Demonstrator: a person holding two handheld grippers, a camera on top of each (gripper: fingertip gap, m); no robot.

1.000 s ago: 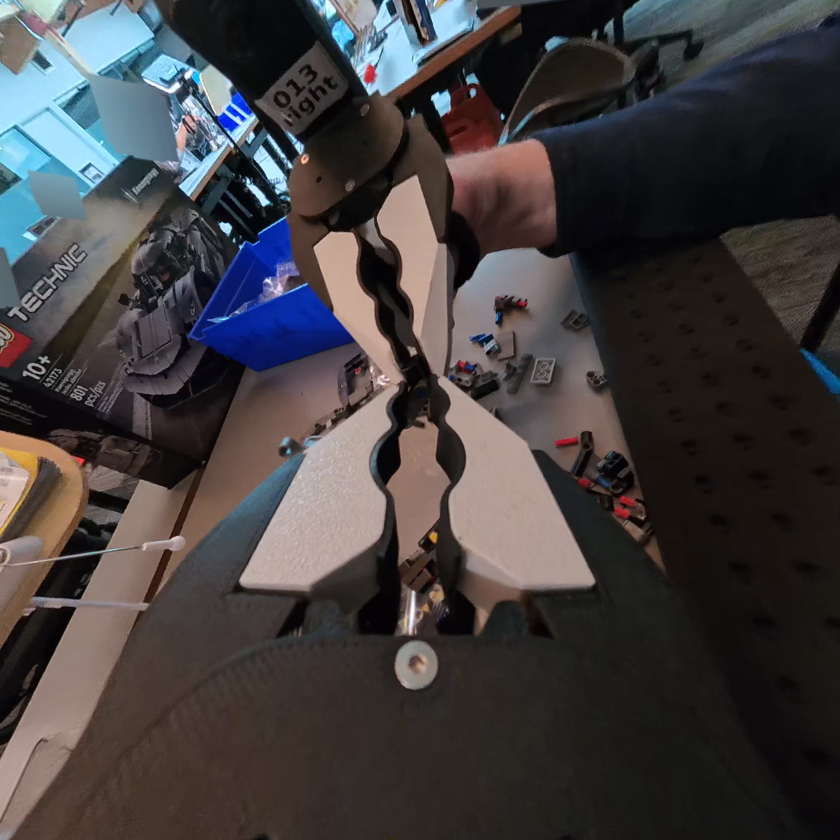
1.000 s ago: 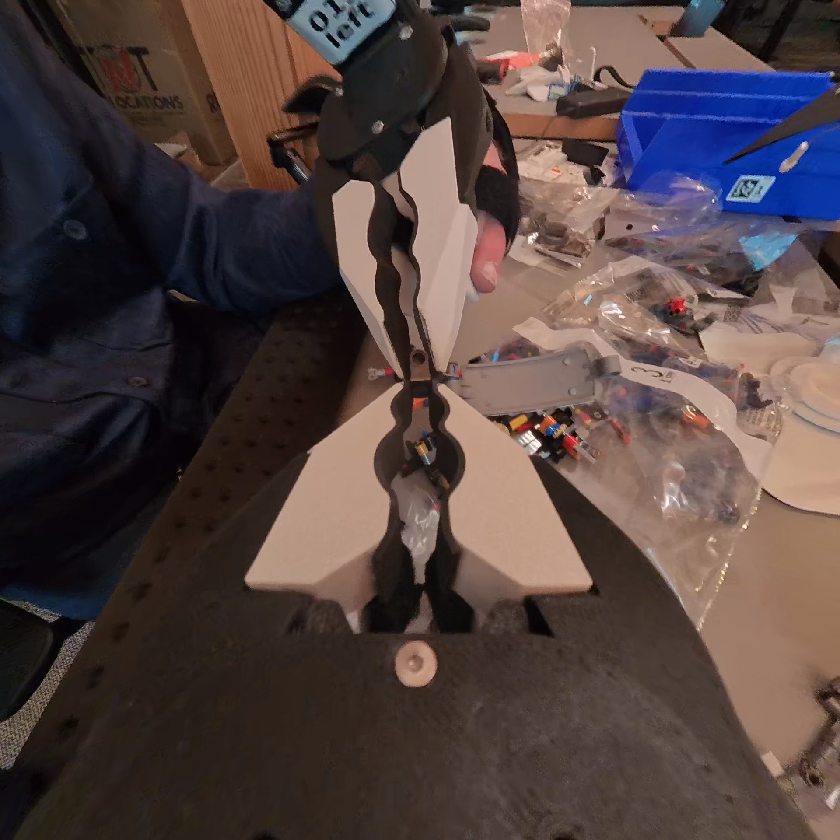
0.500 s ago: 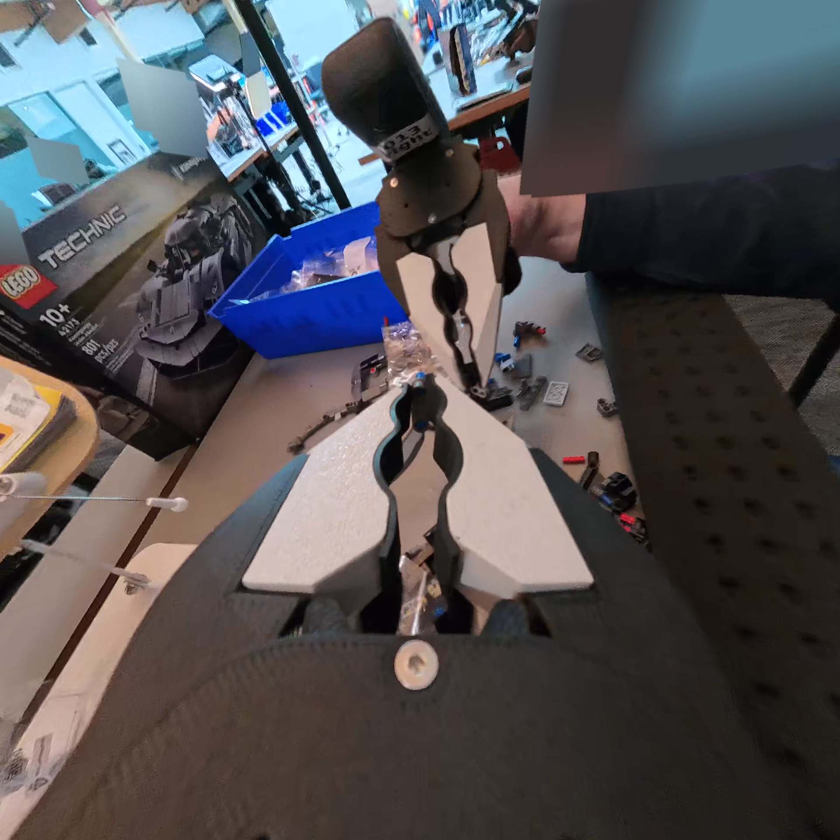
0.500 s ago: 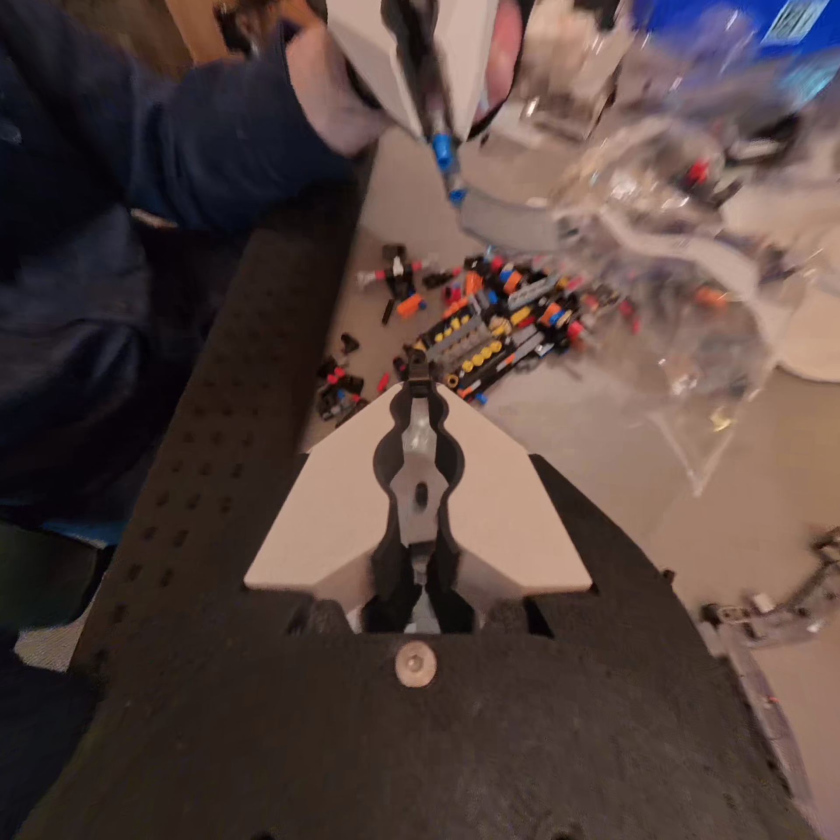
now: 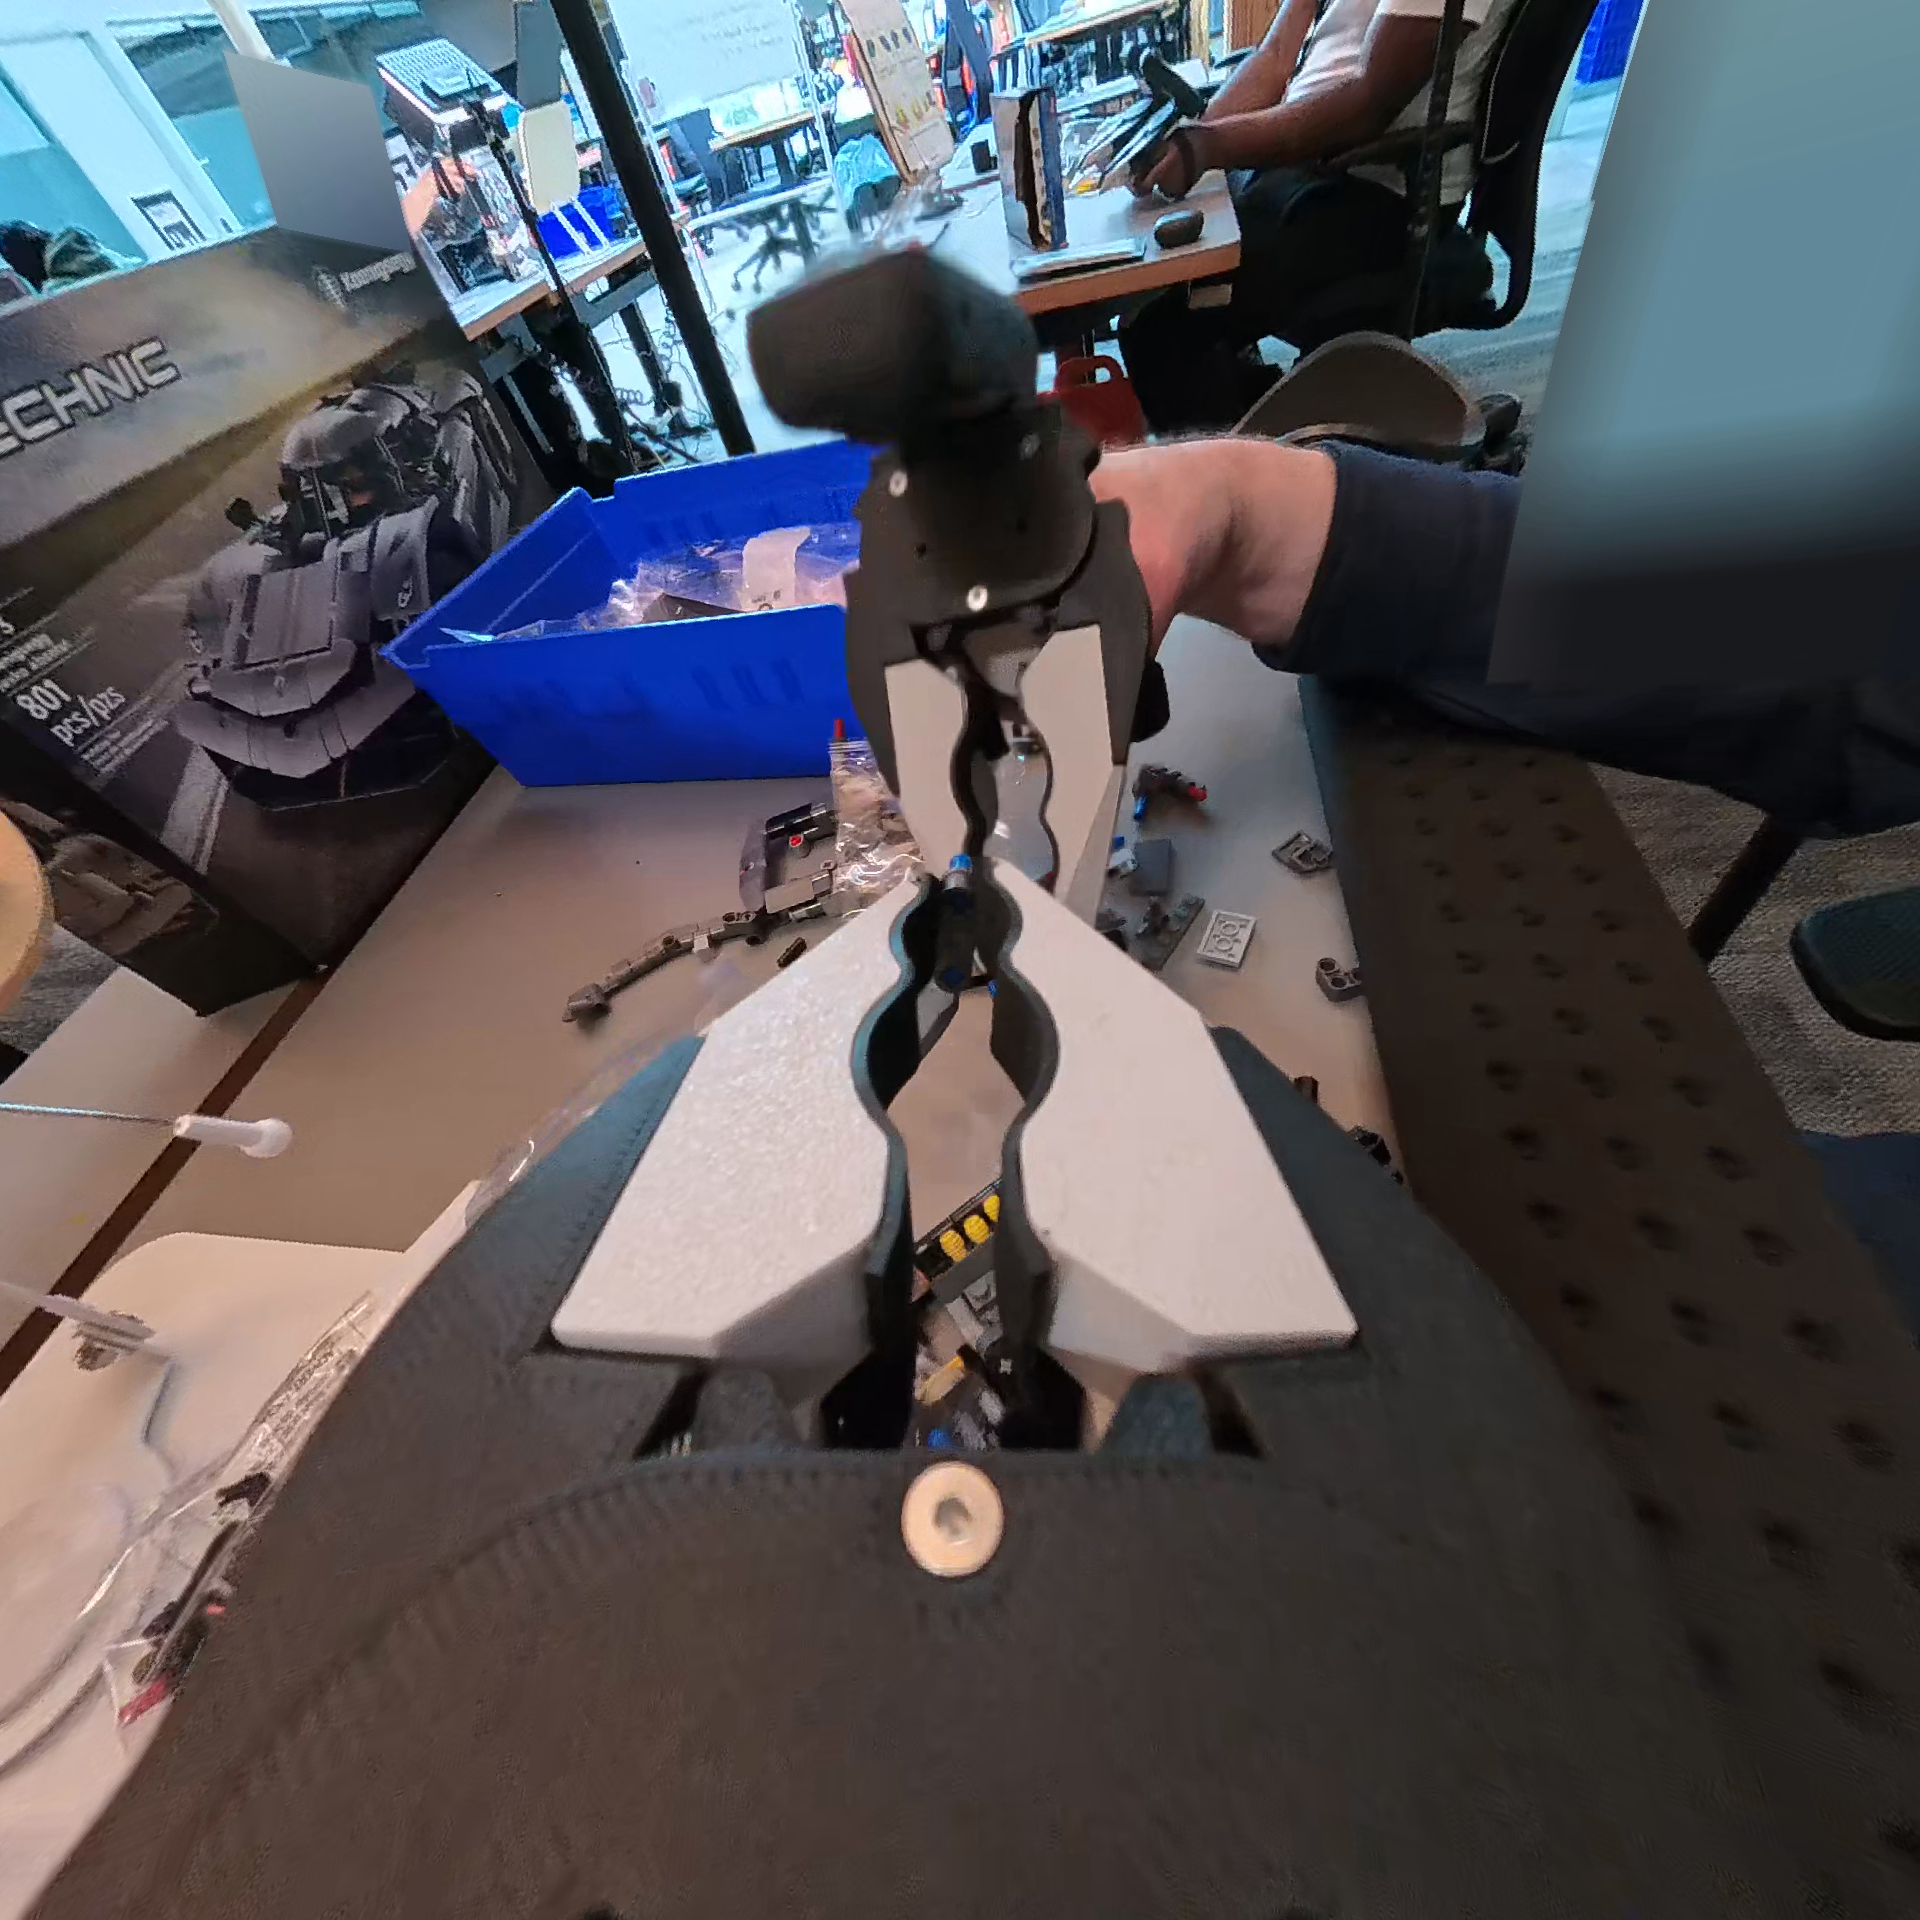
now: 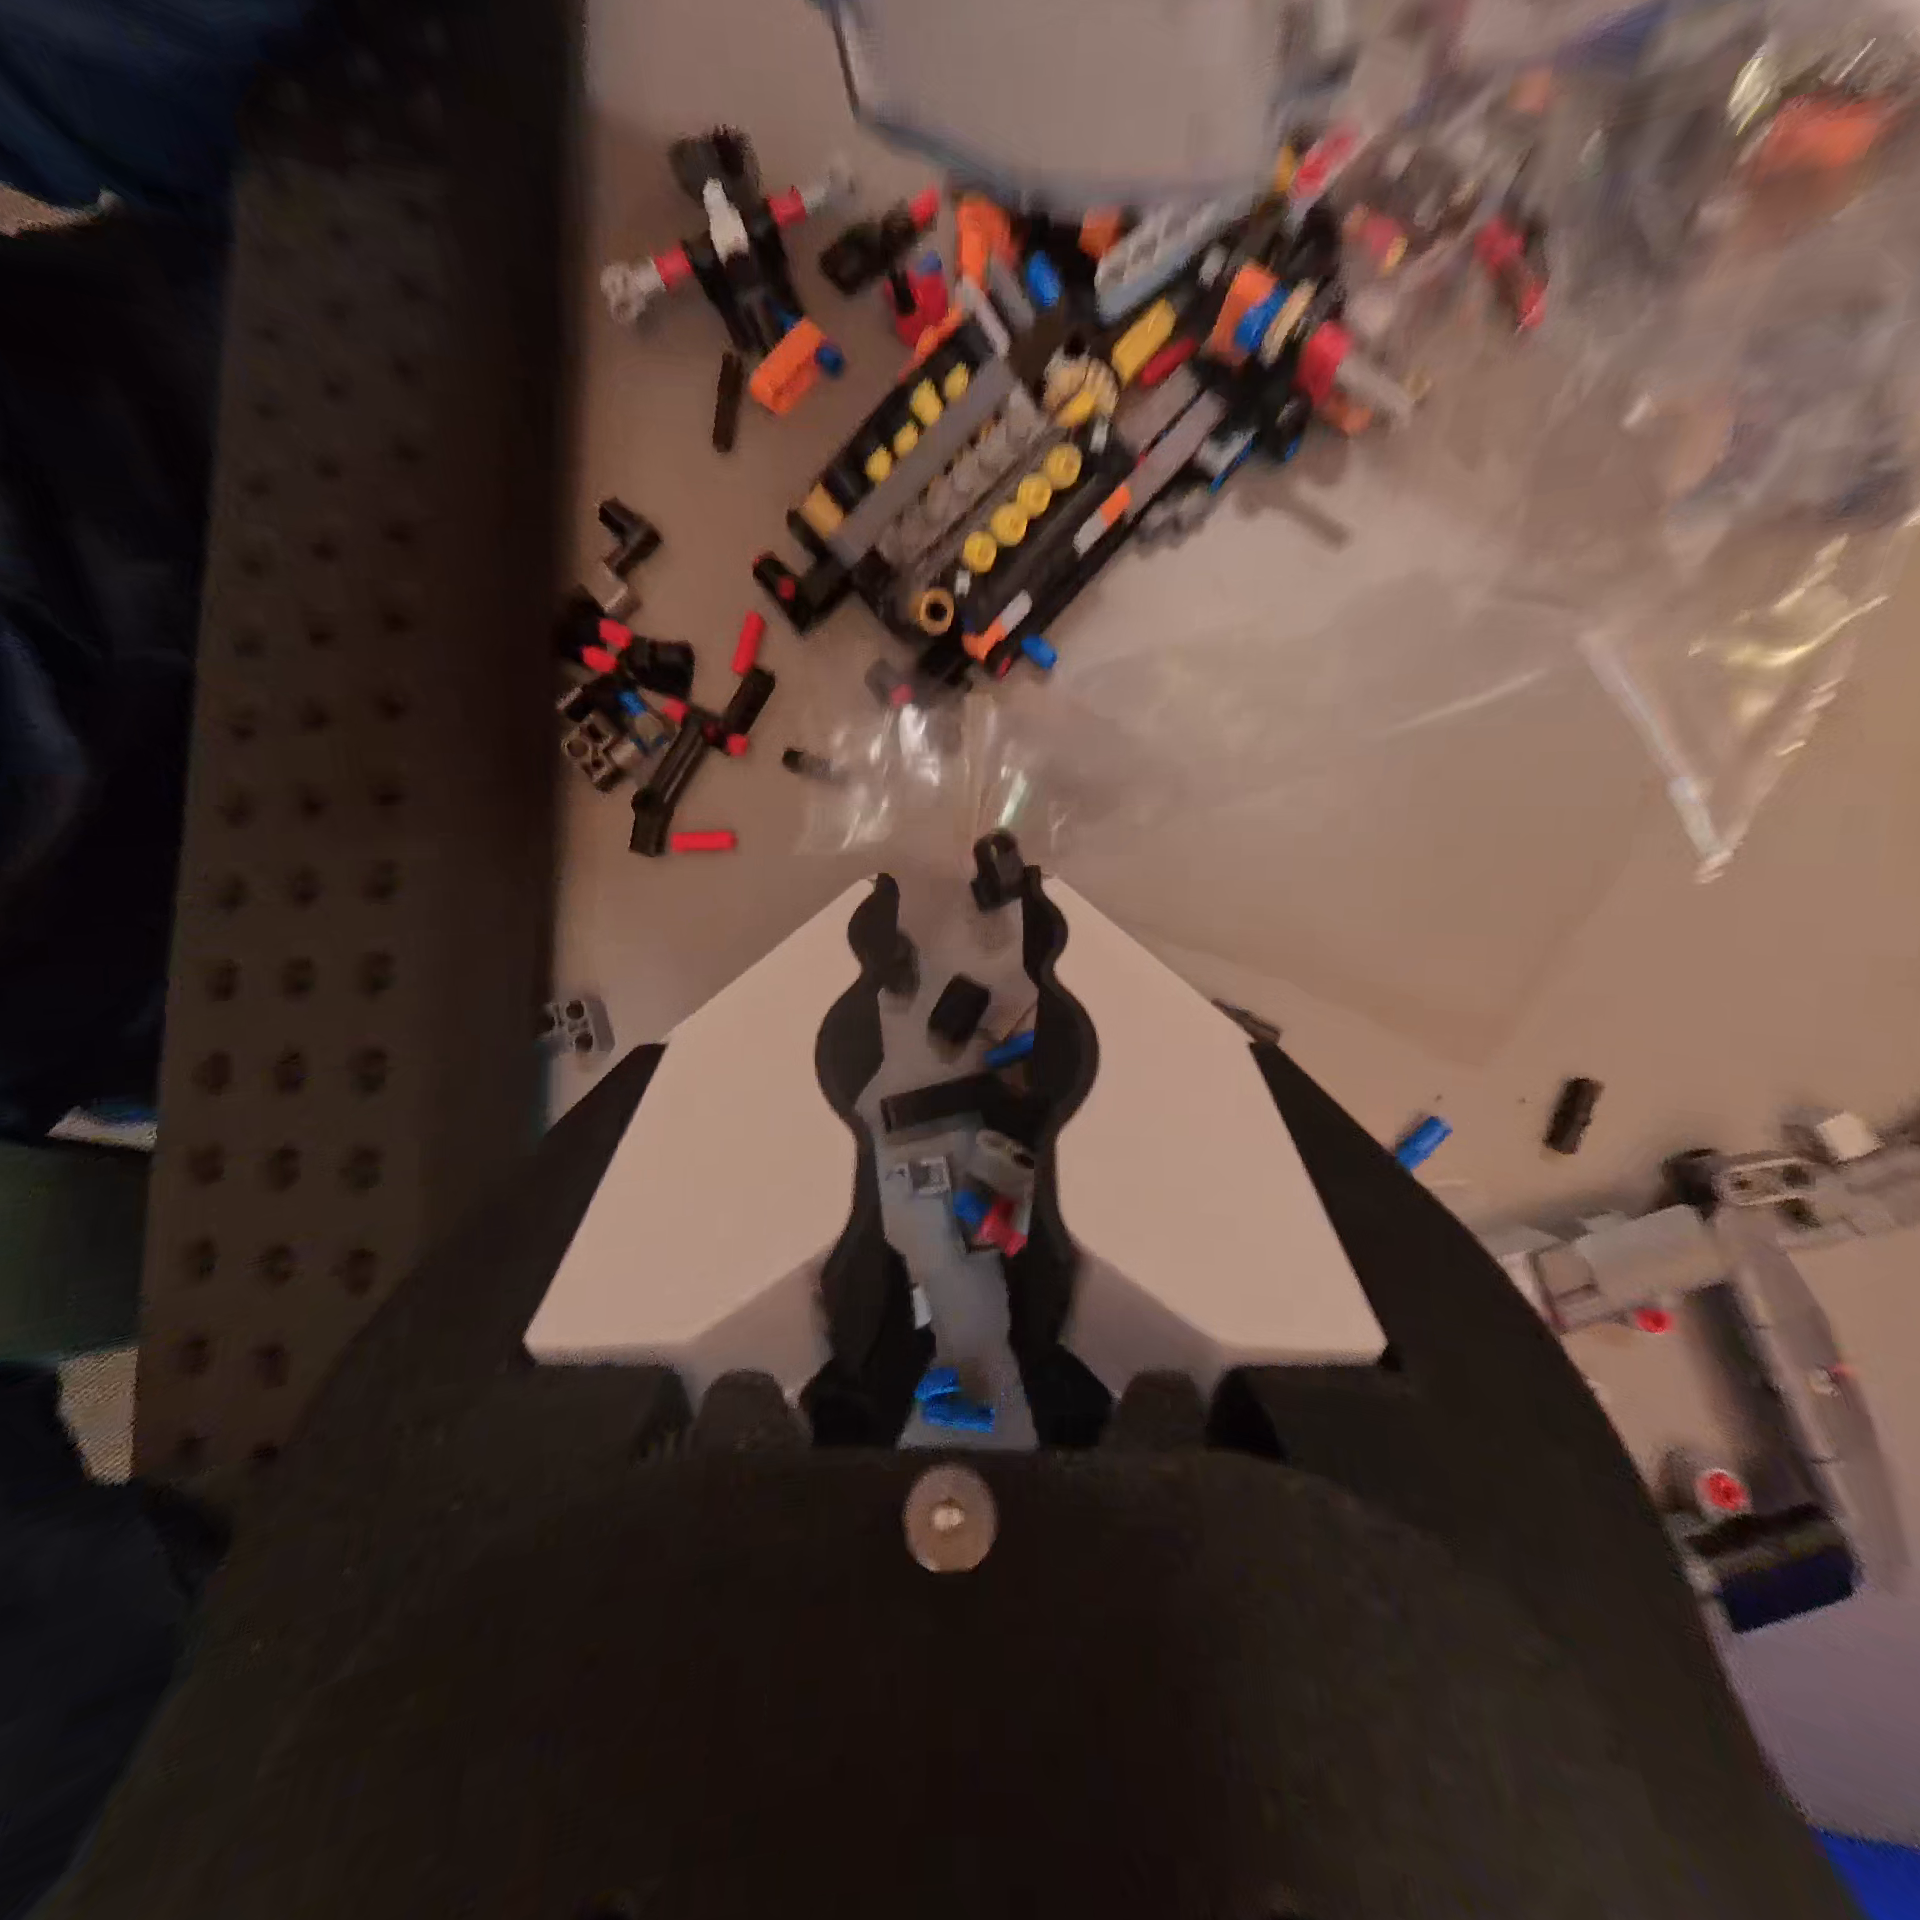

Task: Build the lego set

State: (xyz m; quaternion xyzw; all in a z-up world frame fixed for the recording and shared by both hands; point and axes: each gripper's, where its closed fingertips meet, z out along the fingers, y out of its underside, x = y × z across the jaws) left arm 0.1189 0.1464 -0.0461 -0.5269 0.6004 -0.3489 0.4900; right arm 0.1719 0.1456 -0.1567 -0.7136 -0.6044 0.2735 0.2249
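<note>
In the left wrist view my left gripper (image 5: 961,881) is shut on a short dark piece with blue pin ends (image 5: 951,925) and holds it above the table. My right gripper (image 6: 956,894) is open over the table. A small black piece (image 6: 997,868) sits against its right fingertip and is not pinched. The right gripper also shows in the left wrist view (image 5: 1013,821), jaws apart, just beyond my left fingertips. The partly built black, grey and yellow assembly (image 6: 966,488) lies on the table ahead of the right gripper.
Loose red, black and blue parts (image 6: 665,717) lie by a black perforated board (image 6: 353,727). Clear plastic bags (image 6: 1558,364) lie to the right. A grey frame part (image 6: 1662,1247) lies at the lower right. A blue bin (image 5: 644,665), the set's box (image 5: 208,571) and grey plates (image 5: 1226,940) also show. Left tips to right tips: about 12 centimetres.
My right gripper has drawn away from the left one, tipped down over the table and opened; the small black piece no longer sits pinched. My left gripper stays shut on the blue-pinned piece.
</note>
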